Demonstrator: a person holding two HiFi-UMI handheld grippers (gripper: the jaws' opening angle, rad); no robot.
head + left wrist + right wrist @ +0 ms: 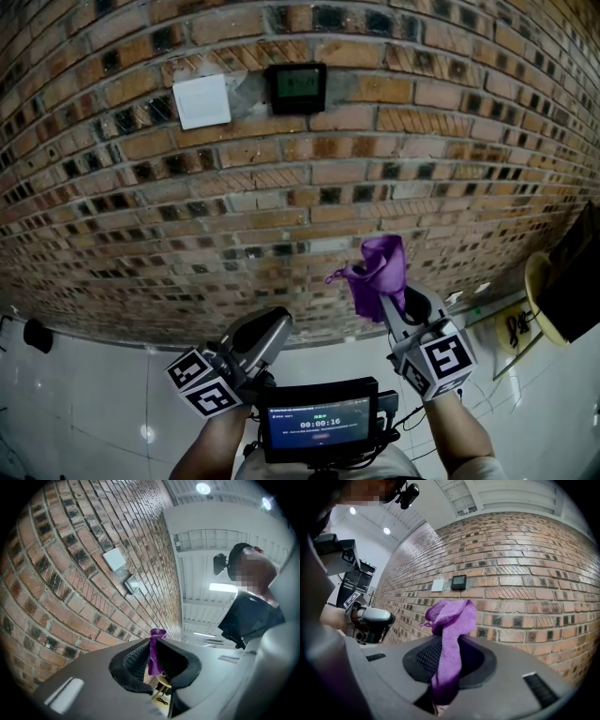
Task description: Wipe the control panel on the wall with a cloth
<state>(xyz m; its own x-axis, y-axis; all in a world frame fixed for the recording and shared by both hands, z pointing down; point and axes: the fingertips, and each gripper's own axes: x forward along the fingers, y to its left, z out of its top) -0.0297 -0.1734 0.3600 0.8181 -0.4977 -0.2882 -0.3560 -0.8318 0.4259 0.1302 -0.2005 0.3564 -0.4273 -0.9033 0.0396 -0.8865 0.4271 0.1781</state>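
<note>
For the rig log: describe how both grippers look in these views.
Both are grey plastic with rounded bodies. The left gripper and the right gripper each carry a white cube with black square markers, near the wrist. Black ridged pads line the jaws.

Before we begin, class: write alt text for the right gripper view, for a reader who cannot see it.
The right gripper is clamped on a purple cloth that sticks up between its jaws, before a brick wall. Higher up are a dark control panel and a white plate beside it; the left gripper shows at left.
</note>
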